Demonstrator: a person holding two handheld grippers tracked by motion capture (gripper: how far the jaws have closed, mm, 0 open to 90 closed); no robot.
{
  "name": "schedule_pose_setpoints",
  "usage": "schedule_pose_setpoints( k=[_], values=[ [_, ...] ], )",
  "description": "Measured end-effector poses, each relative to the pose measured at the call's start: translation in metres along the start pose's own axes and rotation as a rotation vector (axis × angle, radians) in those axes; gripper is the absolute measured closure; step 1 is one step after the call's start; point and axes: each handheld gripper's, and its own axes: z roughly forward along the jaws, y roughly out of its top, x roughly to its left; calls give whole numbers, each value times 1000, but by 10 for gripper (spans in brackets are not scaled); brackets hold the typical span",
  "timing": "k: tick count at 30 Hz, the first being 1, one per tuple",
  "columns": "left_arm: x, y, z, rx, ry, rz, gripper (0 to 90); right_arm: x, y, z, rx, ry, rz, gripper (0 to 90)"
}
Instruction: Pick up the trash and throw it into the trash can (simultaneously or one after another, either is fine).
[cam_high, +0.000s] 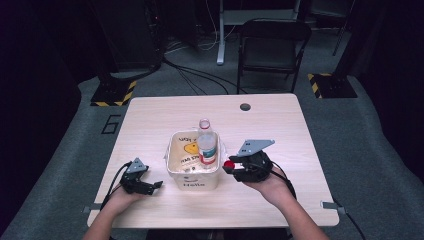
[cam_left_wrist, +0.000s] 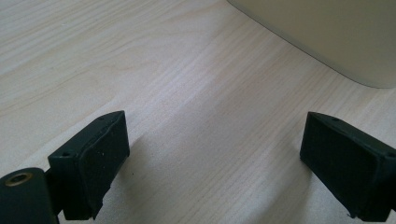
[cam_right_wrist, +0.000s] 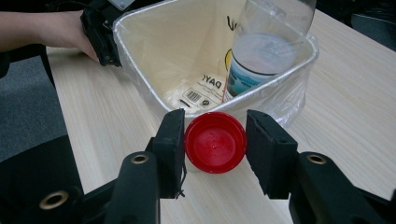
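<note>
A cream bin (cam_high: 195, 183) with a clear liner and "Hello" on its front stands mid-table. An uncapped clear bottle (cam_high: 207, 145) with a blue-and-white label leans upright inside it, at its right side. My right gripper (cam_high: 230, 165) sits just right of the bin, shut on a red bottle cap (cam_high: 228, 164). In the right gripper view the cap (cam_right_wrist: 215, 144) is pinched between the two pads, just in front of the bin's rim (cam_right_wrist: 159, 51) and the bottle (cam_right_wrist: 266, 46). My left gripper (cam_high: 156, 185) rests low on the table left of the bin, open, nothing between its jaws (cam_left_wrist: 215, 158).
The bin's wall (cam_left_wrist: 327, 37) is close ahead of the left gripper. The wooden table (cam_high: 150, 125) has a cable hole (cam_high: 245, 106) at the back. A black folding chair (cam_high: 272, 47) and floor cables lie beyond the table.
</note>
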Motion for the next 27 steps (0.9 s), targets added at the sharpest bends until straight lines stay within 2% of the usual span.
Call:
schedule_pose_setpoints(
  k=[10,17,27],
  values=[
    [0,0,0,0,-1,1,79,-1,16,11,-9,7,-22,577],
    [0,0,0,0,-2,1,79,3,29,24,-25,21,-42,577],
    [0,0,0,0,-3,2,78,4,35,38,-17,15,-48,577]
  ],
)
